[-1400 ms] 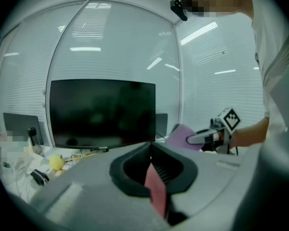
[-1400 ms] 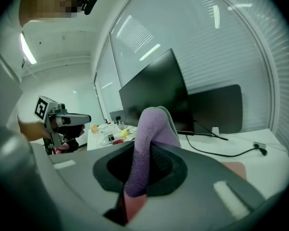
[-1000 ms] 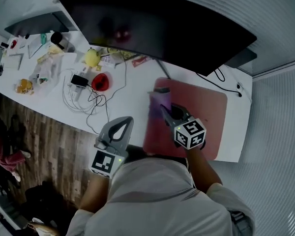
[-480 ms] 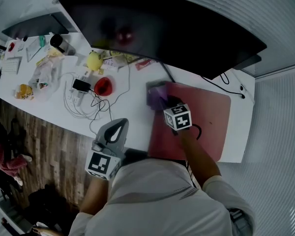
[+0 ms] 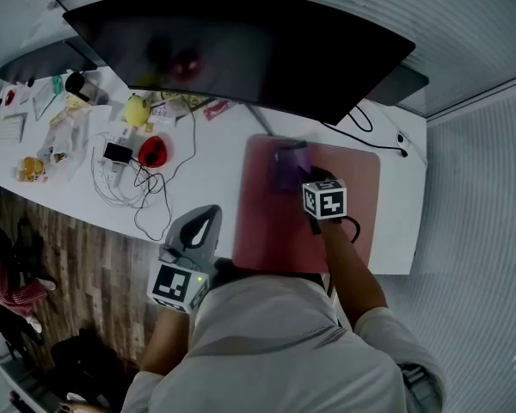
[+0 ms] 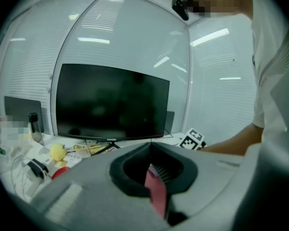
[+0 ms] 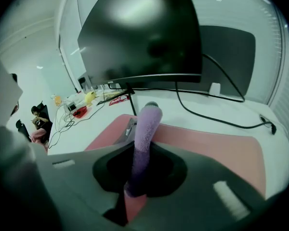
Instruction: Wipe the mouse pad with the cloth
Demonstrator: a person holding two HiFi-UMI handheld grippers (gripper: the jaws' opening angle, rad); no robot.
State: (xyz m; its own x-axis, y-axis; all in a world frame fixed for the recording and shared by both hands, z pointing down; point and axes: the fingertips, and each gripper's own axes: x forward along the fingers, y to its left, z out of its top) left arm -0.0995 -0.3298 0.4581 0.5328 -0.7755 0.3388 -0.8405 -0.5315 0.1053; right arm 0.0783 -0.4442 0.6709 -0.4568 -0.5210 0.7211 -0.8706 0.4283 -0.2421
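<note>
White desk (image 5: pixel 198 183): right gripper (image 5: pixel 304 184) clamps fuzzy cloth (image 5: pixel 287 167) on mouse pad (image 5: pixel 354 183).

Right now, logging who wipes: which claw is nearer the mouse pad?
Right. The right claw is over the mouse pad, shut on the purple cloth; the left claw sits at the desk's front edge, left of the pad.

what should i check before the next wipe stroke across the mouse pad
1. Cloth gripped: ok, the right gripper jaws are shut on it.
2. Cloth over the mouse pad: ok, at its far left part.
3. Cloth pressed flat on the pad: cannot tell.
4. Pad to the right bare: ok.
5. Black cable off the pad: ok, it lies on the desk behind it.
6. Left gripper out of the way: ok, shut, empty, beside the pad.
</note>
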